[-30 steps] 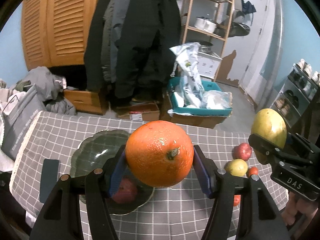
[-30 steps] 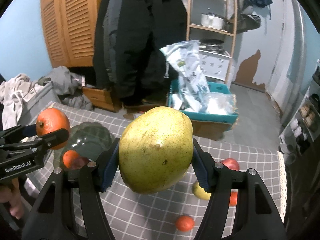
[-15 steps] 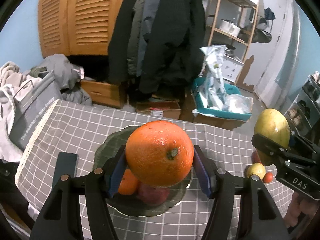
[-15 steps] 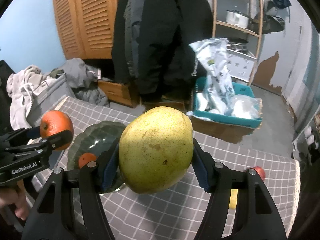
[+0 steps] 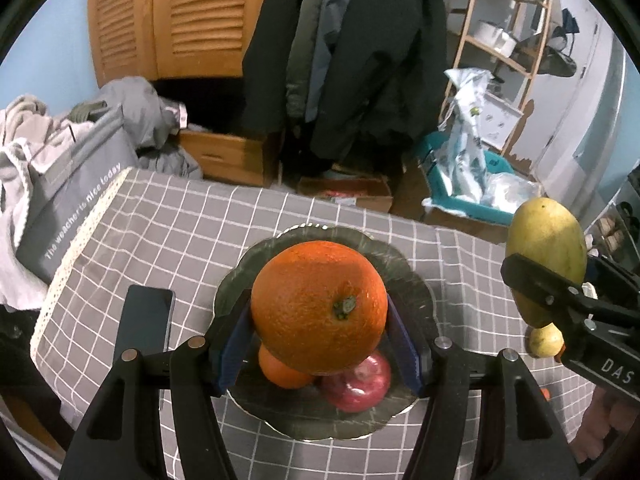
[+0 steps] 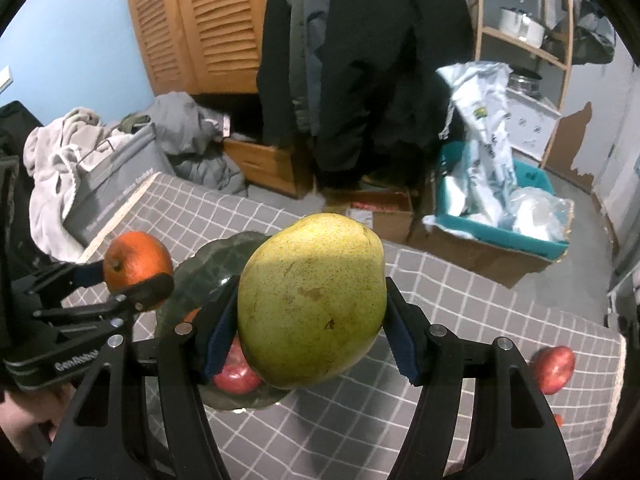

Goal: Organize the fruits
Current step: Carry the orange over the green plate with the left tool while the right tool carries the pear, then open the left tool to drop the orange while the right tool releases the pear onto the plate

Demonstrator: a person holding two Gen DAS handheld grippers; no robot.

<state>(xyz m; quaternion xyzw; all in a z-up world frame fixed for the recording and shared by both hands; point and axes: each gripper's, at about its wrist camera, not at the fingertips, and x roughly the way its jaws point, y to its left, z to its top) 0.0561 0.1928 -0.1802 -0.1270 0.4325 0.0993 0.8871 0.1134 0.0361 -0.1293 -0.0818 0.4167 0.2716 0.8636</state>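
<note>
Left gripper pinching orange above plate — right gripper pinching mango.

Colours and patterns noted. My left gripper: black frame, blue pads; the orange in it is bright orange with a green stem scar. My right gripper: black, blue pads; its mango is yellow-green with fine dark speckles. The bowl is dark grey-green, with a smaller orange fruit and a red apple inside. The table cloth is grey with a white grid and cream lace edging. The phone is black. Another apple is red.
</note>
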